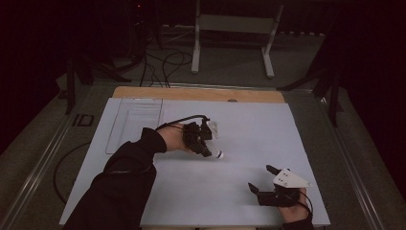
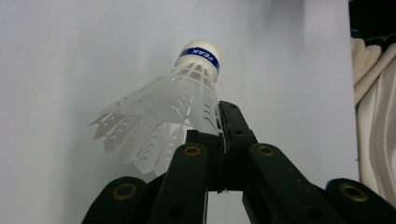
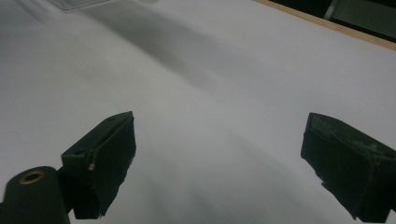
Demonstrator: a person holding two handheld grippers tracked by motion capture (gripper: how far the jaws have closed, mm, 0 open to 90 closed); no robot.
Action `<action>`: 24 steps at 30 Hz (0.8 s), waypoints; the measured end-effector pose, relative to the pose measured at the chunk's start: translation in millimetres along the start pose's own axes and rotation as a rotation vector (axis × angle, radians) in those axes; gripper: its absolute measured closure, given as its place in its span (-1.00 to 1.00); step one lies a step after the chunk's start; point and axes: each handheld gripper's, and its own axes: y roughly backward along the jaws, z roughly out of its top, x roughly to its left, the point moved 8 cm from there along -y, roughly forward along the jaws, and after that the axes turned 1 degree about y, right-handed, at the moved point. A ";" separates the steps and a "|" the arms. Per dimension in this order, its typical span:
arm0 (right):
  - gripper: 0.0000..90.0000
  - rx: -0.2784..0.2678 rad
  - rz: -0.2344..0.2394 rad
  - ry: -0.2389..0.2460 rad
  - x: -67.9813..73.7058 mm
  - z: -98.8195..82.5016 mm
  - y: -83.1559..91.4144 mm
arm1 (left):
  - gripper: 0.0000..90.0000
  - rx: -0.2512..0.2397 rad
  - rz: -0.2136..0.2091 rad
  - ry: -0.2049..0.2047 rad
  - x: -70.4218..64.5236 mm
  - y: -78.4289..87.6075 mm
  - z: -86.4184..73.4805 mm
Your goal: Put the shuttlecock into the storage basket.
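Observation:
A white plastic shuttlecock (image 2: 163,116) with a blue band around its cork is held by the edge of its skirt in my left gripper (image 2: 223,122), which is shut on it. In the high view its cork (image 1: 218,154) pokes out beyond the left gripper (image 1: 207,150), low over the middle of the white board (image 1: 253,129). My right gripper (image 1: 261,178) rests near the board's front right, open, with nothing between its jaws. In the right gripper view the right gripper (image 3: 224,154) has its jaws wide apart over bare white board (image 3: 210,84).
A clear flat tray (image 1: 134,122) lies on the board's far left. A wooden strip (image 1: 198,93) runs along the far edge. Beyond the table stand a white frame (image 1: 234,24) and cables on the floor (image 1: 163,62). A pale cloth (image 2: 373,107) hangs beside the board.

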 end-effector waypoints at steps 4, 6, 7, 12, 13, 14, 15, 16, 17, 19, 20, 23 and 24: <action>-0.78 0.000 0.000 -0.002 -0.4 -0.1 -0.1 | 0.99 0.002 0.005 -0.001 -0.6 3.0 -1.0; -0.78 -0.002 -0.001 -0.001 -0.3 0.2 0.0 | 0.99 0.004 0.008 0.000 -1.3 6.5 -2.6; -0.78 -0.002 -0.001 -0.001 -0.3 0.2 0.0 | 0.99 0.004 0.008 0.000 -1.3 6.5 -2.6; -0.77 0.004 0.000 0.000 0.5 -0.3 -0.5 | 0.99 -0.001 0.014 0.004 -2.0 13.1 -6.6; -0.77 0.004 0.000 0.000 0.4 -0.3 -0.6 | 0.99 -0.001 0.017 0.003 -1.8 13.7 -7.5; -0.78 0.004 0.000 0.000 0.3 -0.3 -0.6 | 0.99 -0.001 0.017 0.003 -1.8 13.7 -7.5; -0.78 0.004 0.000 0.000 0.3 -0.3 -0.6 | 0.99 0.000 0.019 0.009 -1.9 14.3 -8.4; -0.77 0.006 0.001 -0.002 0.4 -0.5 -0.7 | 0.99 0.001 0.015 0.008 -1.9 15.0 -9.4; -0.77 0.006 0.001 -0.002 0.4 -0.5 -0.7 | 0.99 0.001 0.017 0.007 -1.8 15.4 -10.1; -0.77 0.006 0.001 0.002 0.4 -0.7 -1.0 | 0.99 -0.001 0.015 0.010 -1.7 16.2 -11.3; -0.78 0.005 0.003 -0.003 0.9 -0.4 -1.0 | 0.99 -0.002 0.016 0.010 -1.9 16.5 -12.0; -0.78 0.002 0.005 -0.002 1.0 -0.2 -0.8 | 0.99 -0.004 0.016 0.011 -2.2 18.1 -13.6; -0.77 0.004 0.006 -0.003 1.2 -0.4 -0.8 | 0.99 -0.002 0.019 0.006 -2.0 19.1 -14.5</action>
